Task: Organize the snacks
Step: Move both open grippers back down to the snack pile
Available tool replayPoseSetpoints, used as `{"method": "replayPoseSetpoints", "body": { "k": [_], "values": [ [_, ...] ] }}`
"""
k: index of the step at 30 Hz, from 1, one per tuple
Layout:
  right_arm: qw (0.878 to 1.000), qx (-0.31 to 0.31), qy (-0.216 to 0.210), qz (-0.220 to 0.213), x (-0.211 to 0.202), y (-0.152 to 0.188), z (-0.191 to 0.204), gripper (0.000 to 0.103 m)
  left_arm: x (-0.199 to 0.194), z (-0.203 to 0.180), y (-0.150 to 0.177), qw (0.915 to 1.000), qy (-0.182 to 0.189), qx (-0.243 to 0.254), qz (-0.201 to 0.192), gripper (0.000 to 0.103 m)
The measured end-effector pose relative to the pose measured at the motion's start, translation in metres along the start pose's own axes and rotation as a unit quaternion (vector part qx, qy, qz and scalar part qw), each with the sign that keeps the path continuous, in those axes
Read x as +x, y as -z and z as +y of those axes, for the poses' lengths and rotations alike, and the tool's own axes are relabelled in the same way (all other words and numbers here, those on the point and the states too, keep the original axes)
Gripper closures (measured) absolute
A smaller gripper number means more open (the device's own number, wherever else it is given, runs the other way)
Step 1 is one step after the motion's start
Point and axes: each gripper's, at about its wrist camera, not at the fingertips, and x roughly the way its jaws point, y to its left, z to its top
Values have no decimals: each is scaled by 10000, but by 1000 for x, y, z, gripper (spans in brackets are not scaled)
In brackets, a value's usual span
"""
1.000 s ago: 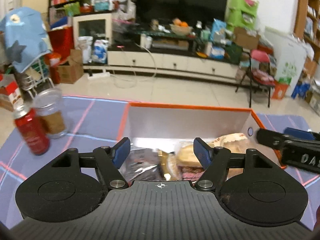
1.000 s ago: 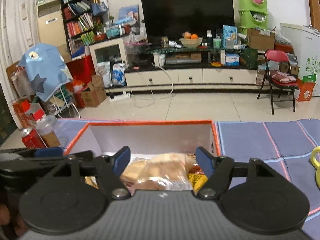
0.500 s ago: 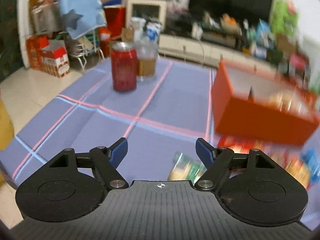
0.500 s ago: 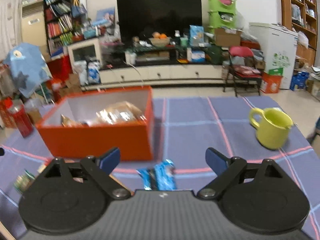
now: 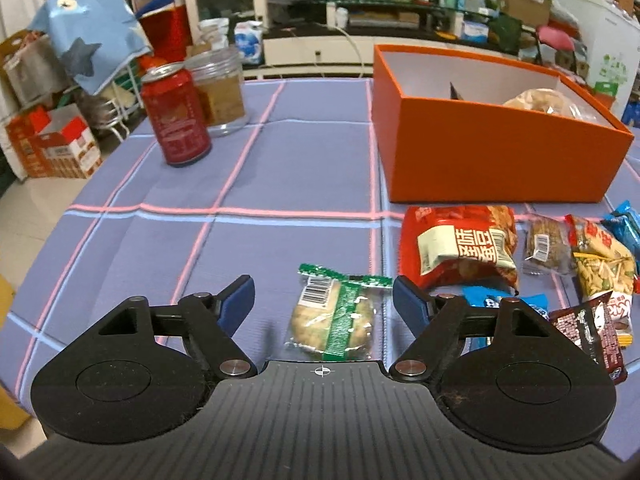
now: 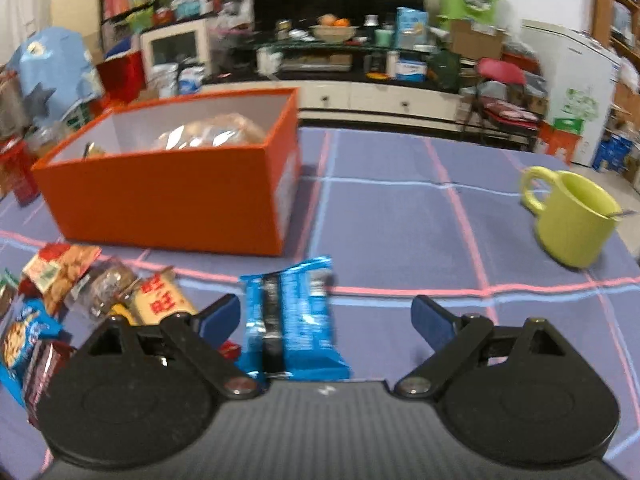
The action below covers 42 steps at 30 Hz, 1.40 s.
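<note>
Snacks lie loose on a blue checked cloth (image 5: 280, 168) in front of an orange box (image 5: 492, 164), which already holds a bagged bread (image 6: 212, 134) and other packets too hidden to count. Left gripper (image 5: 323, 300), jaws wide and just opened further, straddles a green-banded cookie (image 5: 334, 320) without touching it; a red bag (image 5: 456, 246) and about five smaller packets crowd its right side. Right gripper (image 6: 326, 316), jaws at their widest and lately opened, has a blue packet (image 6: 292, 320) between them, lying nearer the left finger; contact is doubtful in the blurred view. Beyond stand one red can (image 5: 176, 116), one jar (image 5: 218, 88) just behind it, and one green mug (image 6: 572, 216) well apart on the right. Behind the table: tiled floor, a TV cabinet (image 6: 360, 96) and cluttered shelves.
</note>
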Motion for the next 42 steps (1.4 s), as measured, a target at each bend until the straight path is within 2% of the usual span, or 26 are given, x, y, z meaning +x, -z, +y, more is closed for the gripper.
{"method": "replayPoseSetpoints", "body": {
  "k": [4, 7, 9, 12, 16, 23, 25, 29, 30, 32, 33, 36, 39, 42],
  "values": [
    [9997, -152, -17, 163, 20, -2, 11, 11, 2, 3, 0, 10000, 40, 46, 34, 42],
    [9989, -112, -12, 462, 41, 4, 10, 12, 3, 6, 1, 9999, 93, 48, 67, 42],
    [9991, 5, -53, 426, 47, 8, 5, 11, 3, 8, 3, 9998, 150, 47, 94, 43],
    [9987, 29, -53, 510, 48, 7, 2, 11, 7, 9, 5, 9995, 218, 13, 228, 53],
    [9985, 12, -58, 545, 48, 5, 1, 11, 7, 6, 6, 9995, 275, 19, 180, 54],
    [9985, 19, -23, 545, 45, 7, 4, 11, 4, -22, -9, 9978, 619, 70, -212, 44],
    [9984, 37, 5, 560, 45, 6, 5, 11, 8, -31, -12, 9968, 765, 187, -166, 43],
    [9985, 16, -15, 554, 44, 6, 6, 11, 5, -34, -11, 9962, 762, 415, -75, 43],
    [9985, 3, -37, 549, 44, 6, 6, 11, -1, -31, -9, 9966, 772, 286, -65, 42],
    [9985, -13, -51, 542, 45, 7, 5, 11, -14, -27, -2, 9943, 1067, 12, -71, 33],
    [9985, -15, -53, 546, 45, 6, 5, 11, -18, -31, 1, 9931, 1170, 25, -68, 31],
    [9985, -10, -44, 552, 45, 6, 5, 11, -22, -54, 2, 9927, 1119, 422, -151, 31],
    [9985, -11, -43, 548, 44, 7, 4, 11, -27, -71, 4, 9885, 1464, 361, -97, 33],
    [9985, 0, -25, 553, 45, 6, 5, 10, -36, -96, 13, 9861, 1630, 332, -34, 28]
  ]
}}
